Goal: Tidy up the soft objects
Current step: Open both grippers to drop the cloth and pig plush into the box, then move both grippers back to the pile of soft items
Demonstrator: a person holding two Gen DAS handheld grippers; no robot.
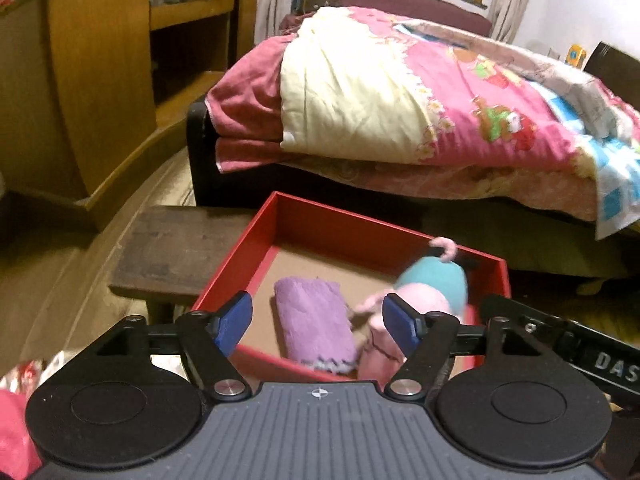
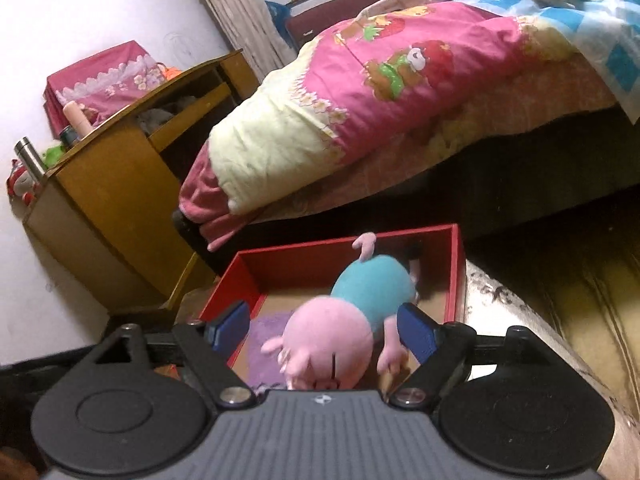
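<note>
Right claw spread wide, clamped on nothing; just ahead between its fingers, pig plush lying head-first toward the claw inside the red box; to the left and partly under the plush, purple towel flat on the box floor. Left claw likewise apart and empty; folded towel straight ahead, plush off to the right. Both soft items seemingly boxed already; beyond the box, bed quilt; nothing further to sort plainly visible, so likely near done.
</note>
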